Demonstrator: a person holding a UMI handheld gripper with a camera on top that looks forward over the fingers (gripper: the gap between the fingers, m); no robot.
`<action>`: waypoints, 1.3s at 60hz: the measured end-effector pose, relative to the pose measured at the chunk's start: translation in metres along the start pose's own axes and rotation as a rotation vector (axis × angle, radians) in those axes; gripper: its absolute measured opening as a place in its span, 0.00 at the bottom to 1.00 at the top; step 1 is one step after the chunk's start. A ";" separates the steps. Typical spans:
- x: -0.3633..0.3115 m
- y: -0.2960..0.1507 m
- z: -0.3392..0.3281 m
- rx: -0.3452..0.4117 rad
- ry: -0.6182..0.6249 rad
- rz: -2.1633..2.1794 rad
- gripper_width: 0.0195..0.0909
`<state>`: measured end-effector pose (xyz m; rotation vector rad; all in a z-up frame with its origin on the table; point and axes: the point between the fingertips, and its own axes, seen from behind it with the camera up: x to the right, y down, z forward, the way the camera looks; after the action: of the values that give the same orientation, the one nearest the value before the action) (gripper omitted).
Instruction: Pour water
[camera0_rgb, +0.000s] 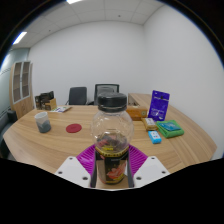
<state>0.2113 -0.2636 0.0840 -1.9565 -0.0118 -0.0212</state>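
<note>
A clear jar (112, 135) with a black lid and a yellow-and-red label stands upright between my gripper's (112, 168) two fingers, lifted above the wooden table (60, 143). Both purple pads (88, 157) press against its sides, so the fingers are shut on it. A small glass cup (43, 122) with dark contents stands on the table far to the left, beyond the fingers. A red round lid or coaster (73, 128) lies just right of that cup.
A purple box (158, 104), a green box (170, 128) and small blue and white packets (154, 135) lie on the table's right side. Office chairs (105, 92) stand behind the far edge, with a cabinet (21, 85) at the left wall.
</note>
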 end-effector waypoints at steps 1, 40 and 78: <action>-0.002 -0.001 -0.001 0.001 0.003 -0.003 0.31; -0.050 -0.147 0.025 0.044 0.354 -0.419 0.25; -0.269 -0.197 0.160 -0.062 0.525 -1.985 0.25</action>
<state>-0.0593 -0.0412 0.2010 -1.1834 -1.5332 -1.7543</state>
